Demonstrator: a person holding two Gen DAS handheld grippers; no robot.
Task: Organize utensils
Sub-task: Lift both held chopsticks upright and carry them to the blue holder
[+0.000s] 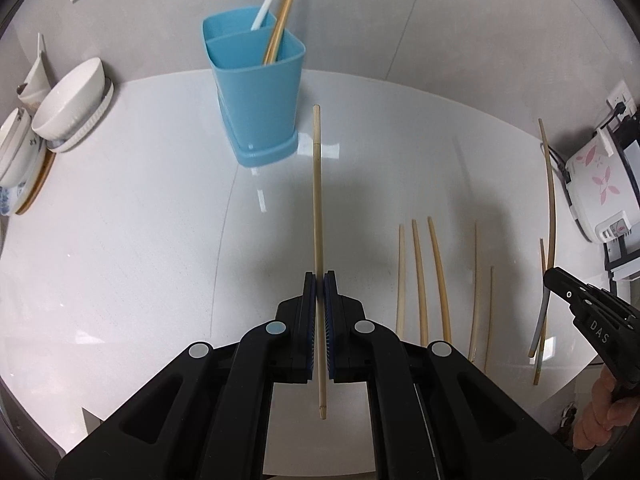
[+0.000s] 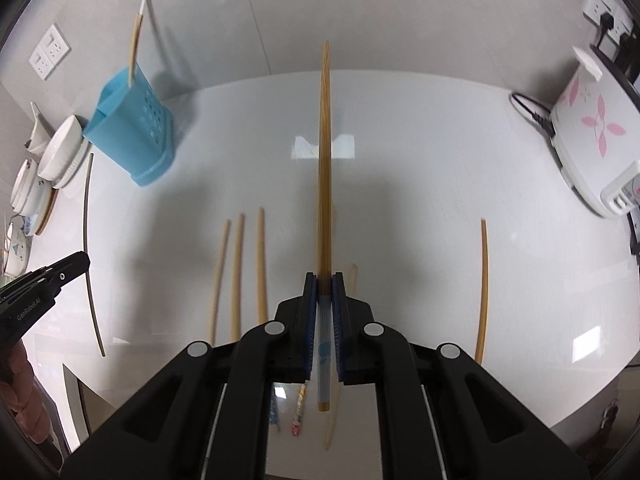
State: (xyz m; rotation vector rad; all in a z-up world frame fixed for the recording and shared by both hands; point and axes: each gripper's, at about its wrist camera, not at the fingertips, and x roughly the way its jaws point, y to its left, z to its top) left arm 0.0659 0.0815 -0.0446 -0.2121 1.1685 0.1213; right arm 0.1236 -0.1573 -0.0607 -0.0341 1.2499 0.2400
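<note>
Both claws are clamped on chopsticks. Our left gripper (image 1: 320, 280) pinches a pale bamboo chopstick (image 1: 318, 200) low on its length, so most of the stick runs out ahead of the pads toward the blue utensil holder (image 1: 256, 96), while a short tail hangs behind them. We judge that this grip leaves a long free end to steer into the holder. Our right gripper (image 2: 324, 280) grips a darker chopstick (image 2: 325, 152) by its ribbed white handle end, tip forward. Beyond the claws, loose chopsticks (image 2: 238, 272) lie side by side on the white table (image 1: 120, 240), likely laid out for easy picking. In the holder's near compartment, chopsticks already lean against the wall. Stacked bowls (image 1: 72, 108) sit left of the holder, and a flowered rice cooker (image 2: 592, 128) stands far right.
</note>
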